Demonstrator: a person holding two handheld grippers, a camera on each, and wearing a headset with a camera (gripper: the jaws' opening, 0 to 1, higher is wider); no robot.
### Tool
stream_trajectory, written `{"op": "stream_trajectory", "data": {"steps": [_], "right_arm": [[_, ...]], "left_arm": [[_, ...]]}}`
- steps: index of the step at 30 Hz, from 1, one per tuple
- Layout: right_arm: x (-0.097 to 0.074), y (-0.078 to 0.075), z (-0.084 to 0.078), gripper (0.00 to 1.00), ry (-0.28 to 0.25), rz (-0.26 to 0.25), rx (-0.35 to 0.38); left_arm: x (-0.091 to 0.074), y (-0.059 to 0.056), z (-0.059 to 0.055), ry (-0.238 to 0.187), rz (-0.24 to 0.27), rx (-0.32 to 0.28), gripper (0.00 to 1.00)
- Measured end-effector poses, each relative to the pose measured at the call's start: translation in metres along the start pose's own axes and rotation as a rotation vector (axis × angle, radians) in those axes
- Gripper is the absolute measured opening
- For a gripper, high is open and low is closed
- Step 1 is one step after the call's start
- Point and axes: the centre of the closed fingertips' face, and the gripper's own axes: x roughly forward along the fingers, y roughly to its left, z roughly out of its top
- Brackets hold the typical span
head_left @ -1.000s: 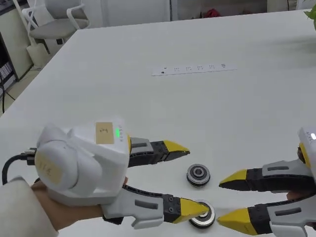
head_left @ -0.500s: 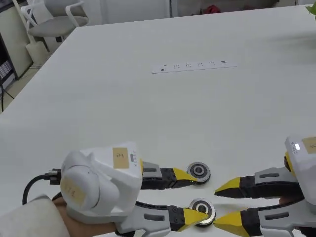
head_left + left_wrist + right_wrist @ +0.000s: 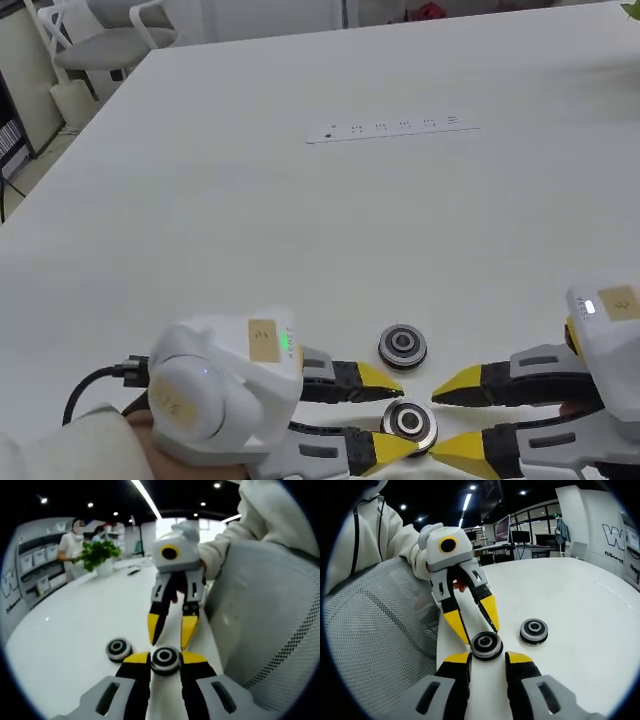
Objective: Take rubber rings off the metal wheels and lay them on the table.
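Observation:
Two small metal wheels with dark rubber rings lie near the table's front edge. The near wheel (image 3: pixel 410 423) (image 3: pixel 166 660) sits between the yellow tips of my left gripper (image 3: pixel 390 412) (image 3: pixel 165 658), which press on both its sides. My right gripper (image 3: pixel 447 422) (image 3: pixel 488 658) faces it from the opposite side, open, its tips just short of that same wheel (image 3: pixel 487 645). The far wheel (image 3: pixel 402 344) (image 3: pixel 119 649) (image 3: pixel 534 631) lies free a little beyond. Each gripper view shows the other gripper head-on.
A flush power strip (image 3: pixel 392 133) is set into the white table (image 3: pixel 250 220) farther back. An office chair (image 3: pixel 110 40) stands at the far left corner. A mesh chair back (image 3: pixel 270 620) is beside the table's near edge, and a potted plant (image 3: pixel 97 555) stands farther along.
My left gripper has slid toward the front edge and narrowed its jaws from wide apart onto the near wheel. The right gripper has edged closer to the same wheel.

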Motion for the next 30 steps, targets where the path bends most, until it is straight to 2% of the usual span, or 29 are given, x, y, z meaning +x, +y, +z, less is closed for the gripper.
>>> {"op": "stream_trajectory", "data": {"steps": [13, 15, 30], "right_arm": [[0.0046, -0.0002, -0.0024, 0.21, 0.006, 0.002, -0.019], [0.0046, -0.0002, -0.0024, 0.21, 0.006, 0.002, -0.019], [0.0042, 0.0014, -0.0016, 0.18, 0.004, 0.008, -0.023]], "left_arm": [[0.0041, 0.0008, -0.0027, -0.003, 0.001, -0.015, 0.16], [0.0043, 0.0034, -0.0027, -0.005, 0.014, -0.011, 0.14], [0.0026, 0.0013, -0.0031, -0.018, 0.012, -0.007, 0.14]]}}
